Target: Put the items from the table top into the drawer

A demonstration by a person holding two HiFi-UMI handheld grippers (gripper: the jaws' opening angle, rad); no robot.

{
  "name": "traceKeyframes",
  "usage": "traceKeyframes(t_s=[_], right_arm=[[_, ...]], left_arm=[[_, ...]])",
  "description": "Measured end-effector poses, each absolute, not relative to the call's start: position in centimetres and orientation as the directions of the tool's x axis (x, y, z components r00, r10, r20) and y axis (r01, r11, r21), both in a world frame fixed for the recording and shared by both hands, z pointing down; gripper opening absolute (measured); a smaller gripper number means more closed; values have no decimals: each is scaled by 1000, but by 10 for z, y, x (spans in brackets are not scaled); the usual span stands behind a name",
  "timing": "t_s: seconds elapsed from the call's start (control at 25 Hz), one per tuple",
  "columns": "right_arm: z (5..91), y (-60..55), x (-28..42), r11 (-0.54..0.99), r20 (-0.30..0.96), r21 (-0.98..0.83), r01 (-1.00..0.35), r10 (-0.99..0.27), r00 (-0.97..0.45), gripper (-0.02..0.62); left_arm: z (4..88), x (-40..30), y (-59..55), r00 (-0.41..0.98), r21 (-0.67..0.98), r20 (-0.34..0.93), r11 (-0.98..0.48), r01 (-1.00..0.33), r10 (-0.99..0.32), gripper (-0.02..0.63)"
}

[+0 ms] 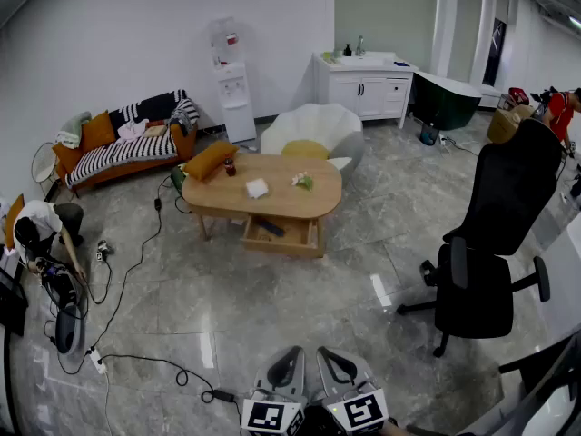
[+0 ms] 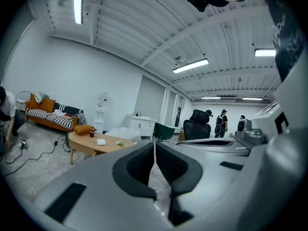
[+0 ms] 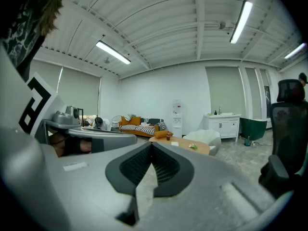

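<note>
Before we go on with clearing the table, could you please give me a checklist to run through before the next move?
1. The drawer stands open: ok.
2. The left claw is empty: ok, shut on nothing.
3. The right claw is empty: ok, shut on nothing.
4. Claws opened for a grasp: not ok, both are shut.
5. The table is within reach: not ok, it stands well off ahead.
6. Table top cleared: not ok; the cushion, bottle and white packet are on it.
</note>
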State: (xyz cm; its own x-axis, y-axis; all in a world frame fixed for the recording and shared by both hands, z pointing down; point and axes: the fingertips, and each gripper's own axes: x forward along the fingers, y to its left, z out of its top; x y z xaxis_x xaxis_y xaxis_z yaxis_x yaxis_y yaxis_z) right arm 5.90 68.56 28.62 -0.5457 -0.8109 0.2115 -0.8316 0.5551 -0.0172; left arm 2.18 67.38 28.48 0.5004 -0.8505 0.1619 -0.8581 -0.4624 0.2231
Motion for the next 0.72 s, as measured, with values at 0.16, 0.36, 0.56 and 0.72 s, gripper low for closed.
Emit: traceKeyframes(t_s=[0.16, 0.36, 0.56, 0.72], right_arm=[[285, 687, 57, 555, 203, -14, -832, -813, -545, 3], [286, 686, 56, 555, 198, -30, -831, -812, -549, 3], [285, 680, 57, 562, 179, -34, -827, -810, -558, 5], [287, 666, 63, 551, 185, -35, -834, -816, -547, 5]], left_arm=[[285, 19, 675, 499, 230, 163, -459, -858, -851, 20], [285, 21, 676, 512, 207, 162, -478, -854, -844, 20], [288, 19, 669, 492, 225, 160, -454, -862, -856, 20], [290, 23, 655, 500, 220, 158, -464, -858, -851, 20]])
